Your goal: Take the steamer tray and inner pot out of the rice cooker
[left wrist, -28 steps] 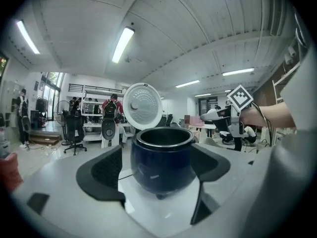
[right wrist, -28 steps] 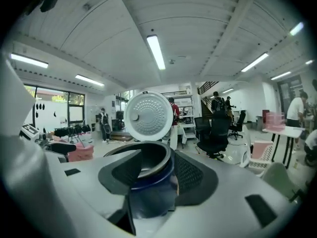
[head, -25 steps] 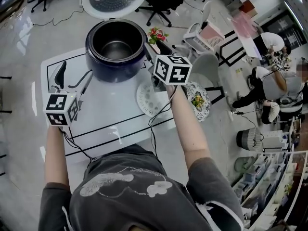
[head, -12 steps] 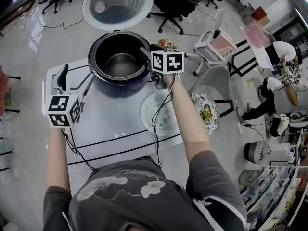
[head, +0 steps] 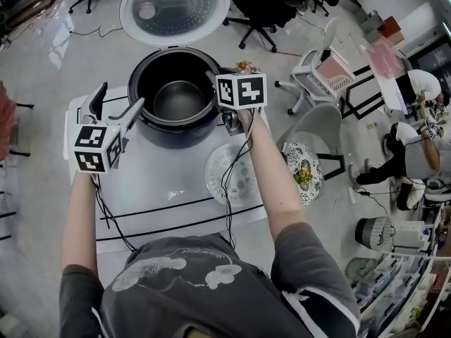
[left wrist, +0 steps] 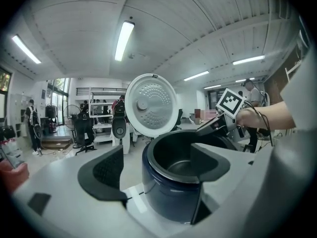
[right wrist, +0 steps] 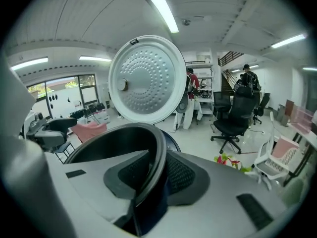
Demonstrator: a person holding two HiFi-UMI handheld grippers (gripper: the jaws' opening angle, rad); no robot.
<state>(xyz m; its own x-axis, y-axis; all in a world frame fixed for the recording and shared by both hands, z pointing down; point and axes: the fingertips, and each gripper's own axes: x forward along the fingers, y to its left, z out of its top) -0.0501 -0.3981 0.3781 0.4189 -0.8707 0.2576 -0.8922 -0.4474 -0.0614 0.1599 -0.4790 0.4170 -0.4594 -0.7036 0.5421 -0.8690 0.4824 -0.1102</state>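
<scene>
Black pot rim in rt tongs; white tray, prob. plate nearby.

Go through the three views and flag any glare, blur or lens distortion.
Head view: fisheye bows the room's edges, the glossy floor throws glare, the rice cooker is sharp. Left gripper view: black vignette at the corners, strip light blown out. Right gripper view: the inner pot rim looks soft up close between the right gripper jaws, which have just been closing; the lid is crisp.
</scene>
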